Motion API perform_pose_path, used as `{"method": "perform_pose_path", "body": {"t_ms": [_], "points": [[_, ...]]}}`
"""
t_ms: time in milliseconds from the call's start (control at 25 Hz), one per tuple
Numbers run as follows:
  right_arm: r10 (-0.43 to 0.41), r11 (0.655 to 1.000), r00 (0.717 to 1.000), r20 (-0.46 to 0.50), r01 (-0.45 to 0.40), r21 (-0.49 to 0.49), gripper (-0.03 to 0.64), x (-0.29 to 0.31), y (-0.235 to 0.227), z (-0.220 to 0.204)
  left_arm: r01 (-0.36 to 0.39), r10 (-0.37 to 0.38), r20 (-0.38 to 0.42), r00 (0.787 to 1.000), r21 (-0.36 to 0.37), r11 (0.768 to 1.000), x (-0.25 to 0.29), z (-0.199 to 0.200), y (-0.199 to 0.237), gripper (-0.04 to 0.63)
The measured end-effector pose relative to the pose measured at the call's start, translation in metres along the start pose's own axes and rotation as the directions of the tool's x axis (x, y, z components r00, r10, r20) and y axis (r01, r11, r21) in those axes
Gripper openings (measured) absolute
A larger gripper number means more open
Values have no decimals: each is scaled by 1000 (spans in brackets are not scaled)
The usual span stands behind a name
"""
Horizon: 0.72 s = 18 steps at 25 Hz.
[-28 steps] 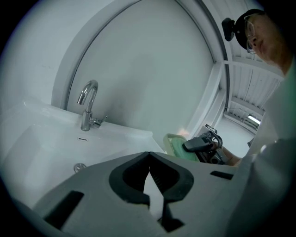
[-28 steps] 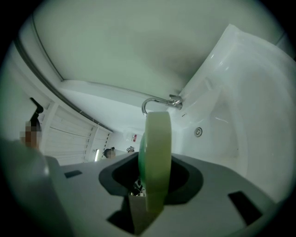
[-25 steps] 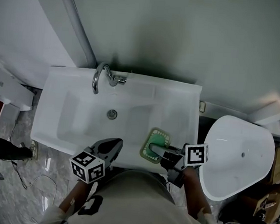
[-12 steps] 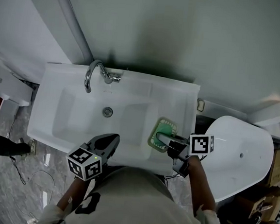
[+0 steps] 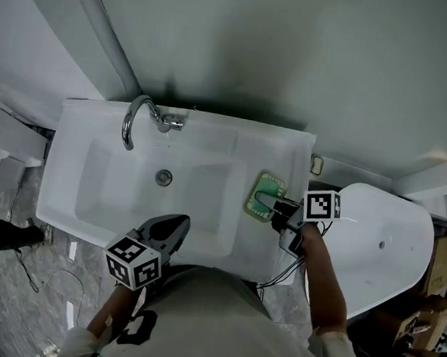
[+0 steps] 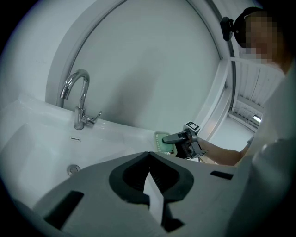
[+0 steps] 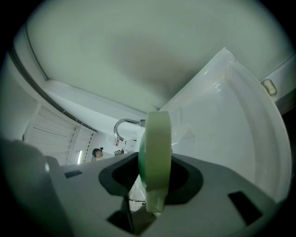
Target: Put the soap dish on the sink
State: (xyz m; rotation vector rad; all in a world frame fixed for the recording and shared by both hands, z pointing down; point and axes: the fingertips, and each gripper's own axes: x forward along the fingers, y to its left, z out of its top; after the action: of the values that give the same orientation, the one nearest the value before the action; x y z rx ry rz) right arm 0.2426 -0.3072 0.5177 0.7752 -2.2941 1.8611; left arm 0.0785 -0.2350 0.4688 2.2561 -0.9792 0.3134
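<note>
White sink [image 5: 219,138] across the middle of the head view, basin to the left, flat deck on its 3 o'clock side. Further out toward 3 o'clock, a white oval fixture [image 5: 381,242], no part of the work.

Left gripper [image 5: 174,228] at 6 o'clock of the drain [image 5: 164,177], over the front rim. Jaws pressed together on nothing, plain in its own view [image 6: 149,176]. Hardly shifted against the sink over the past second, so idle.

Right gripper [image 5: 262,198] reaching in from 4 o'clock, clamped on the green soap dish [image 5: 270,180]. Dish edge-on between the jaws in the right gripper view [image 7: 155,152]. Same hold as a second ago.

Change of note: soap dish carried from about 4 o'clock of the drain, near the front rim a second ago, to 3 o'clock of it now, over the middle of the right-hand deck. Face up, roughly level from above. Contact with the deck not readable in any view.

Faucet [image 5: 139,116] at 11 o'clock of the drain, well apart from the dish.

Judged: carry about finished, placement spot reached. Left to do: settle the dish onto the deck, open the jaws, back out toward 4 o'clock. Risk — dish dragged or tipped if pulled away before a full release.
</note>
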Motion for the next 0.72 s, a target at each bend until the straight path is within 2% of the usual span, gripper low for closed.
{"method": "perform_pose_path", "body": {"t_ms": [200, 320, 720], "points": [[-1, 997, 1000, -1, 1, 82, 149, 2, -26, 14, 1, -1, -2, 1000, -6, 1000, 3, 3, 1, 18], [17, 998, 1000, -25, -15, 64, 149, 9, -41, 20, -5, 5, -9, 1000, -14, 1000, 5, 2, 6, 18], [-54, 997, 996, -76, 58, 54, 147, 21, -89, 26, -9, 9, -18, 1000, -21, 1000, 11, 4, 12, 18]]}}
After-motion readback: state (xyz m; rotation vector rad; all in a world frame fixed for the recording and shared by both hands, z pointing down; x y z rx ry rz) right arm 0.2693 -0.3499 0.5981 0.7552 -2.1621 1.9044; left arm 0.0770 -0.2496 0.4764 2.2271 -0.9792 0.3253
